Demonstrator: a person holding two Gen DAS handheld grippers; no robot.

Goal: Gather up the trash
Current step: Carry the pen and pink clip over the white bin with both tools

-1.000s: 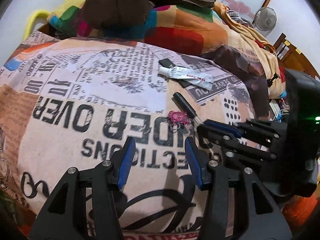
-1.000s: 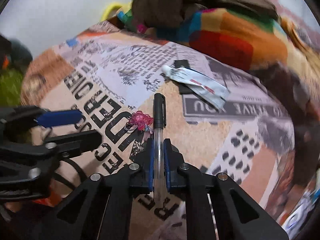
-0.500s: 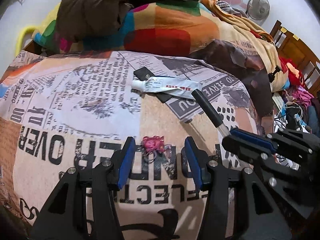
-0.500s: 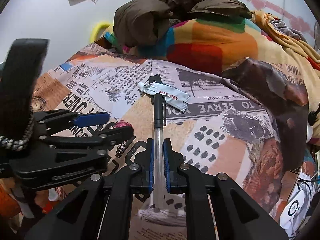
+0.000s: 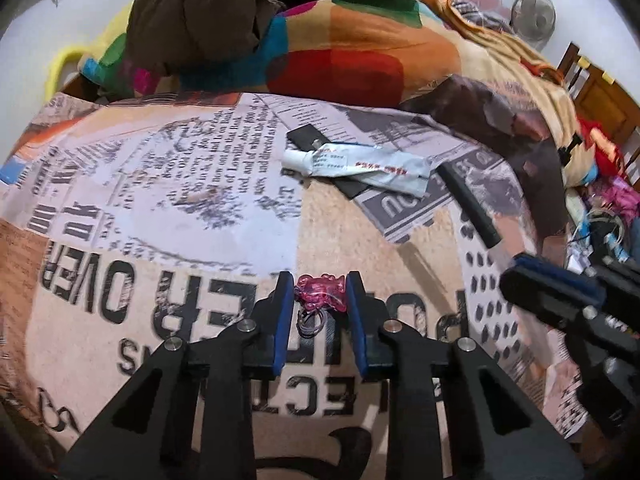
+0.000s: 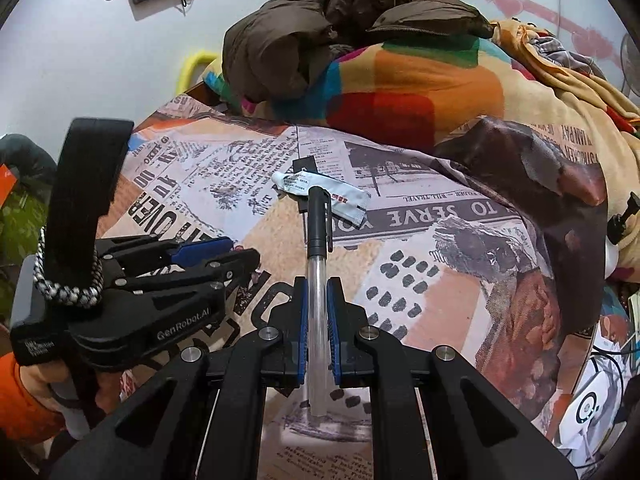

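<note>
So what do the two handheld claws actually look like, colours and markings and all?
Both are matte black plastic with blue pads on the fingers and silver pivot bolts. The left claw carries white "GenRobot.AI" lettering, a black strap and a black-and-white braided cord; an orange sleeve shows at the wrist. The right claw has the same build.

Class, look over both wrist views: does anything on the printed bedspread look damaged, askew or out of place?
Yes. A squeezed-out tube lies crumpled and askew across a black card on the bedspread. A pink trinket sits between the left gripper's fingers; the right gripper clamps a capped pen.
</note>
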